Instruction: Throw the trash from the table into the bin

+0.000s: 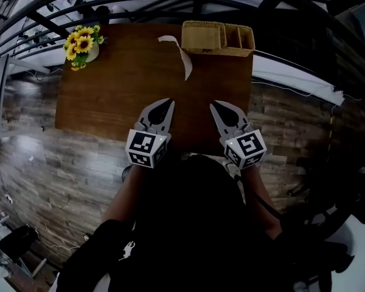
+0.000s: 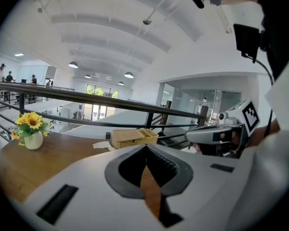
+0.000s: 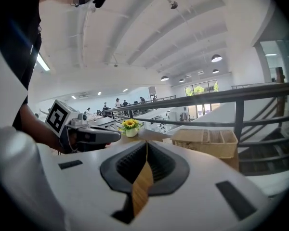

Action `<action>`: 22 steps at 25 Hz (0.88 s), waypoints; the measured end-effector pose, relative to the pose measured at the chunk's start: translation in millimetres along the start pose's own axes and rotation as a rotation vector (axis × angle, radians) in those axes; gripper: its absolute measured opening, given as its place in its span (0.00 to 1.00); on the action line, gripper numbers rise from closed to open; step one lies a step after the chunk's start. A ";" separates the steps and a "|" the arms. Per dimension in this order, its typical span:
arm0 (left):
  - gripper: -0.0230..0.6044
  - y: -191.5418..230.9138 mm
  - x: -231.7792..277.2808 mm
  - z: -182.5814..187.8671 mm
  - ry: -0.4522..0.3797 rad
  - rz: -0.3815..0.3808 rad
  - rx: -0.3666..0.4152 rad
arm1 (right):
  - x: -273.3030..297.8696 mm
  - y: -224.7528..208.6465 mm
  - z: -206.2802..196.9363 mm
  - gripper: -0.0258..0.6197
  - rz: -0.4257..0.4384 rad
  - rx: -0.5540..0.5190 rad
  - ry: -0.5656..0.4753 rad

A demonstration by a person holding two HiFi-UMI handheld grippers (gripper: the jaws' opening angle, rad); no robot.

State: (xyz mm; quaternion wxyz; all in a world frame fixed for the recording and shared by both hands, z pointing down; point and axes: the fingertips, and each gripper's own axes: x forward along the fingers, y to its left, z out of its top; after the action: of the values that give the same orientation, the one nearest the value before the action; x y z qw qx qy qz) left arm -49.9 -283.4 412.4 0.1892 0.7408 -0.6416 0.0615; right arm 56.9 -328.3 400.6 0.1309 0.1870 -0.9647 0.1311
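A brown wooden table [image 1: 121, 90] stands on a plank-patterned floor [image 1: 48, 163], and both tools hover over its near edge. The left gripper [image 1: 169, 101] has its jaws closed tip to tip; its own view shows only bare tabletop through the small gap behind the tips, so it holds nothing. The right gripper [image 1: 213, 104], just beside it on the right, is closed in the same way and equally empty. Each is held in one of the person's hands, with the marker cube toward the person's body. The trash, a curled white strip of paper [image 1: 181, 56], lies on the far half of the table, well apart from both grippers and just left of the wicker basket [image 1: 218, 38]. That basket sits at the far right edge of the table; its left part is covered by a woven lid, and its right part shows open compartments. In the left gripper view the paper [image 2: 103, 146] appears as a pale scrap touching or nearly touching the basket's left side. At the far left corner stands a small white vase [image 1: 91, 53] holding yellow sunflowers [image 1: 82, 41]. Beyond the far edge of the table runs a dark metal railing [image 2: 86, 97].
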 end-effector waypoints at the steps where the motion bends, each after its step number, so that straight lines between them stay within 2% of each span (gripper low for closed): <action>1: 0.06 1.4 8.5 -4.4 0.015 -0.013 0.010 | 1.4 -1.6 -3.3 0.06 -0.013 0.000 0.006; 6: 0.06 9.6 53.9 -34.5 0.112 -0.068 0.029 | 6.7 -7.1 -15.1 0.06 -0.079 -0.015 0.039; 13: 0.07 33.1 108.0 -68.9 0.211 -0.093 0.021 | 19.8 -14.1 -18.2 0.06 -0.148 0.003 0.060; 18: 0.29 56.5 147.0 -85.0 0.252 -0.078 0.002 | 24.3 -16.7 -26.5 0.06 -0.193 0.028 0.081; 22: 0.31 73.1 175.2 -93.1 0.286 -0.071 -0.017 | 22.9 -20.0 -33.7 0.06 -0.226 0.044 0.105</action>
State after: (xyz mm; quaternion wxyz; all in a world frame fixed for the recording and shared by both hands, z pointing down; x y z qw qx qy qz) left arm -77.3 -420.2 571.4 0.2872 0.7451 -0.5818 0.1542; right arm 51.1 -343.5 442.9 0.1909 0.2901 -0.9263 0.1464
